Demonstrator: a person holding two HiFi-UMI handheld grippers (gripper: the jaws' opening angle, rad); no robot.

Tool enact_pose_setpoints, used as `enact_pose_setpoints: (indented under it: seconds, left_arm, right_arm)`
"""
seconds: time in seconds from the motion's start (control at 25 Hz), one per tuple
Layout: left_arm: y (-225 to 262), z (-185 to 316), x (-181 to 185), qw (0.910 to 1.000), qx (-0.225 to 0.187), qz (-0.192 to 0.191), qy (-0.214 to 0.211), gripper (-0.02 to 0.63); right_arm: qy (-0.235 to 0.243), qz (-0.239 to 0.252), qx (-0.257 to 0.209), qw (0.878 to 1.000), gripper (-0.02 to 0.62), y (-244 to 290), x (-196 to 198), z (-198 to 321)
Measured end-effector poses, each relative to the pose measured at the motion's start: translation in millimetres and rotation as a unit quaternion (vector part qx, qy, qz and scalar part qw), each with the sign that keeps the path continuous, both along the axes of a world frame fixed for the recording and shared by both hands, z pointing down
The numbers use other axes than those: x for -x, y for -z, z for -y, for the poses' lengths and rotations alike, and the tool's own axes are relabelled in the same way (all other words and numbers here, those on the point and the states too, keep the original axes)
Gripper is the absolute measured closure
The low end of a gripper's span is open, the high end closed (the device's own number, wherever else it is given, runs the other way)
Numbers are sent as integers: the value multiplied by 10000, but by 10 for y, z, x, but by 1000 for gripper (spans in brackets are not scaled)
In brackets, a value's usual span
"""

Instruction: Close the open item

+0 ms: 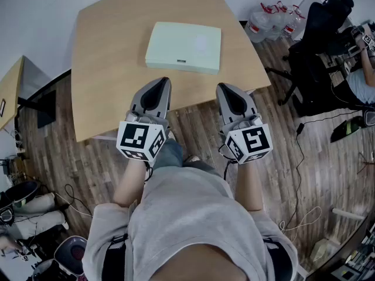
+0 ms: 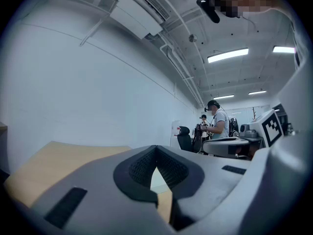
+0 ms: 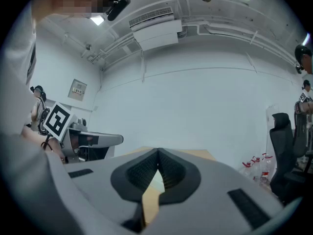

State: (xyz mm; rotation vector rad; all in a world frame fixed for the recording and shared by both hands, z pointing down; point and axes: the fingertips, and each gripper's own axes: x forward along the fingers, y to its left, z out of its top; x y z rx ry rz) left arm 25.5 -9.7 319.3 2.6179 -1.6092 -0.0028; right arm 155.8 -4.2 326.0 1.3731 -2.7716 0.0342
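A flat pale-green case (image 1: pixel 184 47) lies on the wooden table (image 1: pixel 111 57), its lid down flat and a small latch on the near side. My left gripper (image 1: pixel 160 83) hovers over the table's front edge just short of the case, jaws shut with nothing in them. To its right, my right gripper (image 1: pixel 225 89) is shut as well, also empty, near the case's front right corner. In the left gripper view the left gripper (image 2: pixel 156 149) shows a sliver of the case (image 2: pixel 157 181) under its tips. In the right gripper view, the right gripper (image 3: pixel 158 152) shows the case (image 3: pixel 155 179) the same way.
A black office chair (image 1: pixel 319 25) and several water bottles (image 1: pixel 272 17) stand to the table's right. A person (image 1: pixel 362 69) sits at the far right. Another desk (image 1: pixel 9 92) is at the left, and cables lie on the wooden floor (image 1: pixel 328 174).
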Motion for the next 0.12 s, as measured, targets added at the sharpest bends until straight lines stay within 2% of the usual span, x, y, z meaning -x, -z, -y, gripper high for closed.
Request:
enact_pose_setpoints:
  seconds: [0.12]
  left_arm:
    - [-4, -51, -6, 10000, -17, -2, -3, 592]
  right_arm:
    - [1, -9, 1, 10000, 586, -15, -3, -52]
